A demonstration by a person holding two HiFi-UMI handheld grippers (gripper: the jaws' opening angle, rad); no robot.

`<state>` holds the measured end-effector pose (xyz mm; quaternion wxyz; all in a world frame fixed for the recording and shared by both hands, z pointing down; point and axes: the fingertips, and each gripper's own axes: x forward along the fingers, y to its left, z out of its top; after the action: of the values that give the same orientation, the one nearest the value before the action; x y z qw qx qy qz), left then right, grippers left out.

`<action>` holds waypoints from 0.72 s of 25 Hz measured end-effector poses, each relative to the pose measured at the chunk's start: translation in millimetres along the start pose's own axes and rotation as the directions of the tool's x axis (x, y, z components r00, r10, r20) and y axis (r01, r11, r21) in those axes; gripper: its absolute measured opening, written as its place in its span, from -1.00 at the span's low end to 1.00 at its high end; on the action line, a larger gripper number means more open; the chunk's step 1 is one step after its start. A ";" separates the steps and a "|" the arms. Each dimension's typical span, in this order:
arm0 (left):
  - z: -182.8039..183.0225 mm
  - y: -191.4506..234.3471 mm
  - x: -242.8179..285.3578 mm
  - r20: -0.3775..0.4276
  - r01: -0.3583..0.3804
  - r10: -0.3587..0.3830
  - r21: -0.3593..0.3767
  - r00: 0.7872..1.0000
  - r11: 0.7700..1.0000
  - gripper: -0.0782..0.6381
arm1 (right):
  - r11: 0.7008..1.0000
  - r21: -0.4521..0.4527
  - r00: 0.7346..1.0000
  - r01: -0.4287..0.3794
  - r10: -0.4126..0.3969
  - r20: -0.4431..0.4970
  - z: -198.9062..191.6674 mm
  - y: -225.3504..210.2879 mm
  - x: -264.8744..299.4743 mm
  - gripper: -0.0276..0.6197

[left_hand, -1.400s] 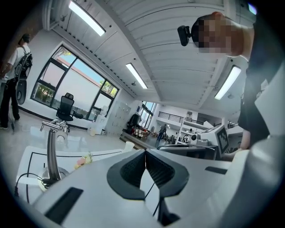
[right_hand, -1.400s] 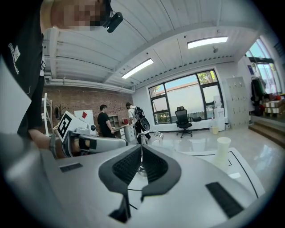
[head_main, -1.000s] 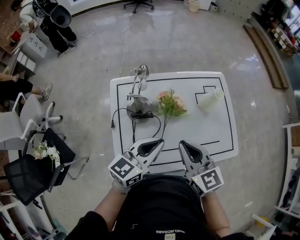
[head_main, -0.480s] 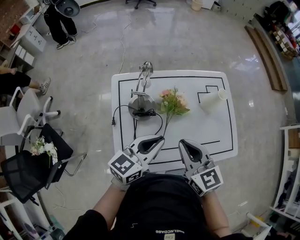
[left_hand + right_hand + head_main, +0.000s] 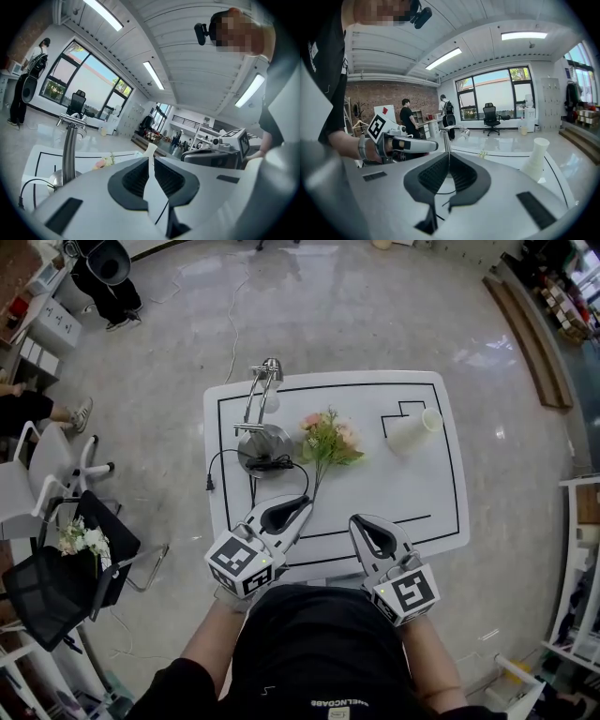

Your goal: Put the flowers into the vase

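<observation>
Table: white rectangular table (image 5: 412,502) seen from above, with a thin black line drawn just inside its edge.
Room: glossy grey floor (image 5: 375,324) on every side. A white office chair (image 5: 42,465) and a black mesh chair (image 5: 47,592) stand to the left, and the black one carries a small pale posy (image 5: 82,540).
Flowers: bunch of pink flowers with green leaves (image 5: 328,437), lying flat mid-table between lamp and vase, stem pointing towards the left gripper.
Vase: white narrow-necked vase (image 5: 410,432), standing upright towards the table's far right corner, well apart from the flowers.
Lamp: silver desk lamp (image 5: 261,432) just left of the flowers; its black cord (image 5: 217,465) loops across the table.
Left gripper: left gripper (image 5: 305,503) at the near edge, jaws closed together with nothing between them.
Right gripper: right gripper (image 5: 356,519) beside it, jaws likewise closed and empty.
Hard to make out: whether the stem's end touches the left gripper. A person (image 5: 98,277) in the top left corner is cut off by the frame. Shelving at the right edge is cut off and indistinct.
</observation>
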<state>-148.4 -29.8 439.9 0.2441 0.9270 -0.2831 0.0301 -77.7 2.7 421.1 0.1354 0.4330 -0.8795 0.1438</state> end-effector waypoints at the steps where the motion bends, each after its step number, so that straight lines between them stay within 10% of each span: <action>1: -0.8 2.4 5.6 -0.007 -0.003 0.003 0.000 1.000 1.000 -0.73 | 1.000 0.005 1.000 -0.005 0.005 -0.006 -1.3 -2.8 -0.2 -0.87; 18: -12.4 76.1 103.9 -0.196 -0.175 0.171 -0.001 0.966 0.985 -0.30 | 0.996 0.083 0.999 0.024 -0.020 -0.044 -22.6 -61.6 -22.4 -0.87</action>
<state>-101.4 -131.8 504.1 0.2758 0.8890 -0.3379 0.1394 -12.6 -8.7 442.2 0.1379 0.4447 -0.8647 0.1883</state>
